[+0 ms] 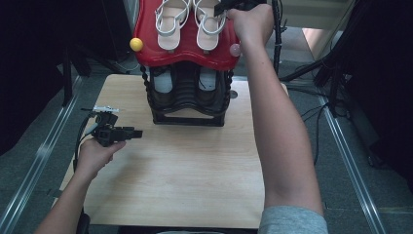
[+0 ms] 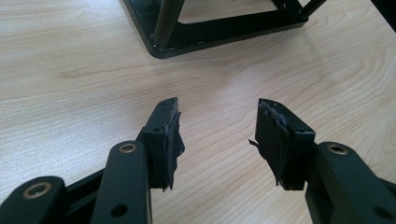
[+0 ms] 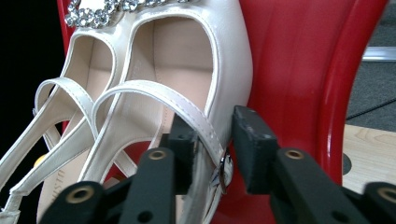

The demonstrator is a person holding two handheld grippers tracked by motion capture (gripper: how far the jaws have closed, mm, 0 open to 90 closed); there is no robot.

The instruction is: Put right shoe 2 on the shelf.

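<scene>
Two white strappy sandals lie side by side on the red top shelf (image 1: pixel 146 46) of a black rack (image 1: pixel 187 105). My right gripper (image 1: pixel 225 9) is at the outer side of the right sandal (image 1: pixel 209 27). In the right gripper view its jaws (image 3: pixel 211 119) stand apart with the sandal's ankle strap and buckle (image 3: pixel 223 165) between them, and there is a gap at the right pad. The left sandal (image 1: pixel 170 24) lies untouched. My left gripper (image 1: pixel 138 132) rests low over the wooden table, open and empty (image 2: pixel 218 105), pointing toward the rack's base (image 2: pixel 219 32).
A yellow ball (image 1: pixel 136 44) and a pink ball (image 1: pixel 235 49) cap the red shelf's front corners. Darker shoes sit on the rack's lower level (image 1: pixel 163 80). The light wooden table (image 1: pixel 195 165) spreads in front of the rack. Metal rails and cables run along the floor on both sides.
</scene>
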